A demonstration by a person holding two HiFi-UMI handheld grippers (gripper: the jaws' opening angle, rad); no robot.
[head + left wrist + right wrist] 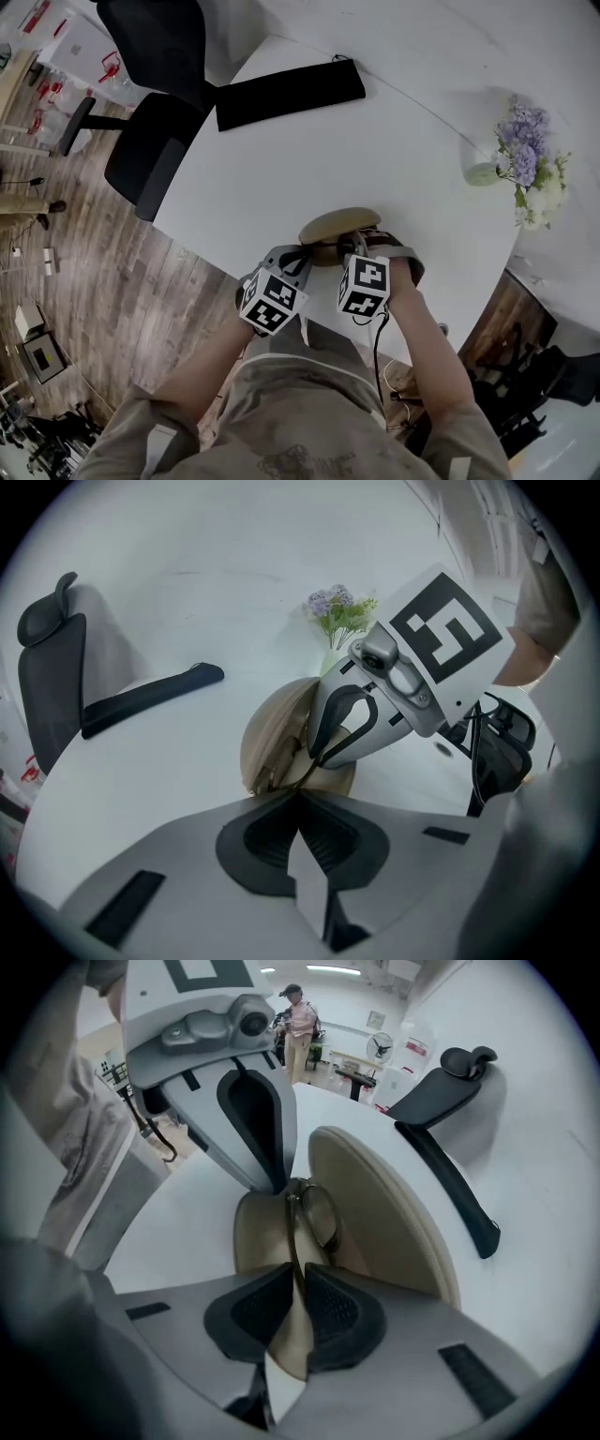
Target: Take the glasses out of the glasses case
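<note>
A round white table [281, 169] fills most of the head view, with a black office chair [155, 141] pushed against its far left side. A long black padded rest [286, 92] lies on the far part of the table, and a vase of purple and white flowers [520, 159] stands at the right edge. A tan oval hard-shell glasses case [339, 223] sits at the table's near edge, its domed lid [384, 1213] swung open and its lining the same tan. 2 grippers meet over it. The left gripper [298, 794] is closed on the rim of the case. The right gripper [295, 1274] is pinched on the thin dark-rimmed glasses [319, 1213], which stand on edge inside the case.
</note>
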